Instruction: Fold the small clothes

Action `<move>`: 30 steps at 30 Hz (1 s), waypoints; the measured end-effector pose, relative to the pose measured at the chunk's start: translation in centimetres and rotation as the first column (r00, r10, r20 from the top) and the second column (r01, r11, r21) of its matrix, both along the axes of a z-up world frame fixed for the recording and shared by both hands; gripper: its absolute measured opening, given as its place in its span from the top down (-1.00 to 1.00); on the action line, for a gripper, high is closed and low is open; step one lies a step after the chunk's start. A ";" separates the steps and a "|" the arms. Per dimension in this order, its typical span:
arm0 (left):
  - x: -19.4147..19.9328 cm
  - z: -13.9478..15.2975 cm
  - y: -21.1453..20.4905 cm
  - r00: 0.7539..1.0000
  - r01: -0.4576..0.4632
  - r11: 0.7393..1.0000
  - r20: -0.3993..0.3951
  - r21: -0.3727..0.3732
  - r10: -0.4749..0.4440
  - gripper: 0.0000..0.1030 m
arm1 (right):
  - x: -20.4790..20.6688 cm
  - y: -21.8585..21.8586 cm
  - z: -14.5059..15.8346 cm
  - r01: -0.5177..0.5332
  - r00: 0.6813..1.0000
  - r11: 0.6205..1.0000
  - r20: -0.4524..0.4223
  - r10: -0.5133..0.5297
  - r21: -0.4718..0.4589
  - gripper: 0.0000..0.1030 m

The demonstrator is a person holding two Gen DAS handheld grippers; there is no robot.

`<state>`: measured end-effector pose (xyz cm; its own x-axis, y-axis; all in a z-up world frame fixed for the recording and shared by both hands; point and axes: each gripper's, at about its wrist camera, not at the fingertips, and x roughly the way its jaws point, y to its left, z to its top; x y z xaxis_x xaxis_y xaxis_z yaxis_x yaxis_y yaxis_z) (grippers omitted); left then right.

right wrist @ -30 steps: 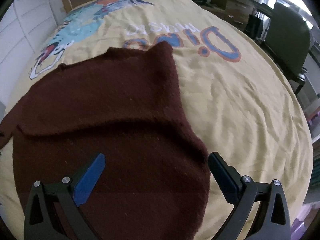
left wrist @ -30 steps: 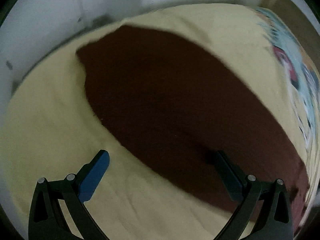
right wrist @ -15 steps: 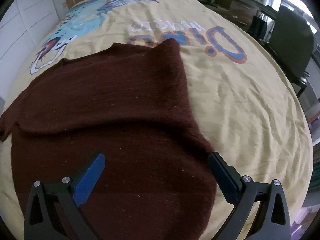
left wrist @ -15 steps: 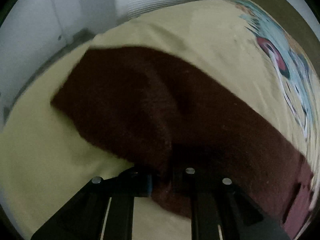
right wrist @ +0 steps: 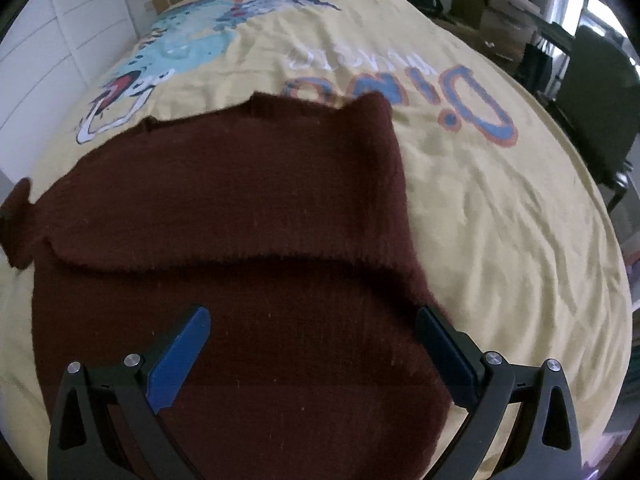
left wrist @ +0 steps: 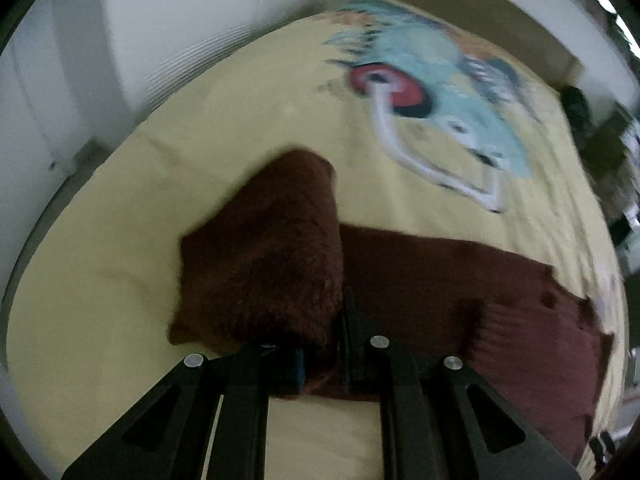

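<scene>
A dark maroon knit sweater (right wrist: 248, 216) lies spread on a yellow bed cover. One sleeve is folded across its body, with the fold edge in the right wrist view (right wrist: 224, 264). My left gripper (left wrist: 320, 344) is shut on the other maroon sleeve (left wrist: 272, 256), which is lifted and bunched above the cover. My right gripper (right wrist: 312, 344) is open and empty, hovering over the sweater's lower body, with its right fingertip (right wrist: 430, 324) at the sweater's right edge.
The yellow bed cover (right wrist: 500, 216) carries a dinosaur print (left wrist: 448, 92) and "Dino" lettering (right wrist: 460, 100). A white wall (left wrist: 160, 40) runs along the left side. A dark chair (right wrist: 596, 104) and boxes stand to the right of the bed.
My left gripper closed on the sleeve and has swung it up and over toward the sweater's body. My right gripper stayed open and shifted slightly over the sweater.
</scene>
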<state>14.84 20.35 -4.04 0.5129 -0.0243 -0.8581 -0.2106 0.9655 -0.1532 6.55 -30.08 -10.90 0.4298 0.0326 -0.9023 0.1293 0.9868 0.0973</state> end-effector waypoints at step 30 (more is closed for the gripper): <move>3.3 -7.8 -32.8 0.868 0.482 0.875 -0.167 0.048 -0.468 0.78 | 0.5 -5.3 -0.4 0.091 0.996 0.994 -0.027 -0.089 0.061 -0.99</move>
